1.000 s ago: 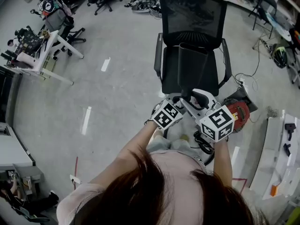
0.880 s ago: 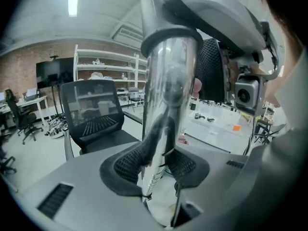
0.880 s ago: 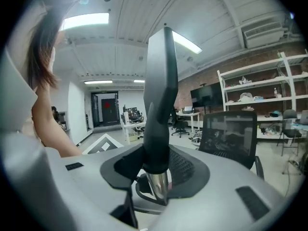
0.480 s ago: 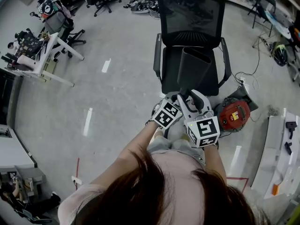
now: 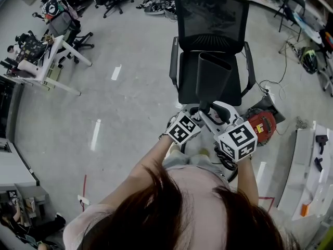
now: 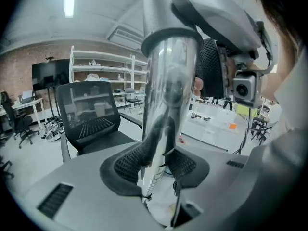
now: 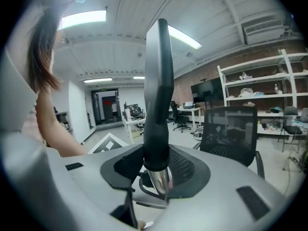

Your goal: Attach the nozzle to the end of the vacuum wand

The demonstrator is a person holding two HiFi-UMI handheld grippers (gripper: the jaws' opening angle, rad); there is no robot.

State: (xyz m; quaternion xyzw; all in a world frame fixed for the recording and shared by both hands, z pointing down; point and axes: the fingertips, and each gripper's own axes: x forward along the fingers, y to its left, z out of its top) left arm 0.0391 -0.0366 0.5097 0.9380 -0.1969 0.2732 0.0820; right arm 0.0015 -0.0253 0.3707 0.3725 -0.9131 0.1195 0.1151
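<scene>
The dark grey nozzle (image 5: 212,77) stands upright, its wide flat mouth at 12 o'clock and its round collar at 6 o'clock, where the shiny metal vacuum wand (image 6: 166,129) comes out from under it; whether the collar is pushed fully home cannot be told. The right tool (image 7: 156,170) has its jaws closed on the nozzle's collar, the black pads pressing it from 9 and 3 o'clock, with the bright tube showing just beneath. The left tool (image 6: 158,165) grips the wand itself lower down, its pads tight on the tube from either side. In the head view both tools sit close together in front of the person, the left at 9 o'clock of the wand and the right at 3 o'clock. Behind the nozzle at 12 o'clock is a black mesh office chair (image 5: 210,14), and a red round canister (image 5: 263,125) lies on the grey floor (image 5: 130,113) at 3 o'clock of the right tool
</scene>
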